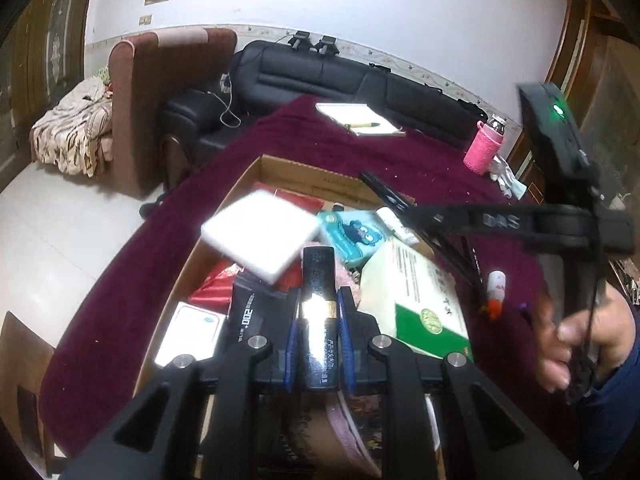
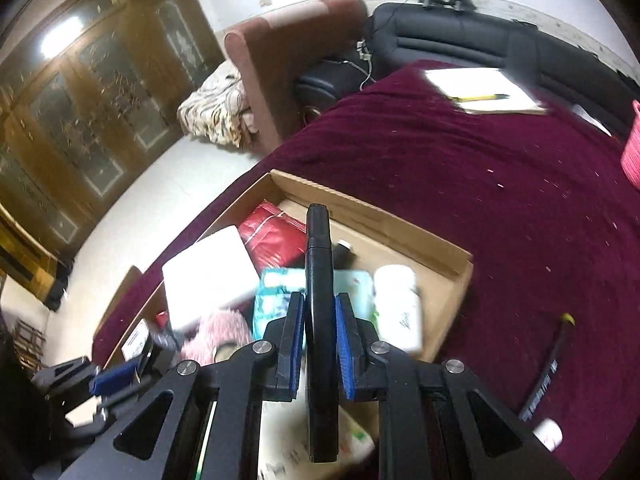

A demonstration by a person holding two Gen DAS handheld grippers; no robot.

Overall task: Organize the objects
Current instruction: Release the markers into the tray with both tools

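My left gripper is shut on a black tube with a gold band, held above the cardboard box. My right gripper is shut on a long flat black object, also above the box. The box holds a white square box, a red packet, a teal wipes pack, a green-and-white carton, a white bottle and a pink fuzzy item. The right gripper shows in the left wrist view, reaching in from the right.
The box sits on a maroon tablecloth. A notepad with a pen lies at the far side. A pink-sleeved bottle stands far right. A small white bottle and a black pen lie right of the box. Sofas stand behind.
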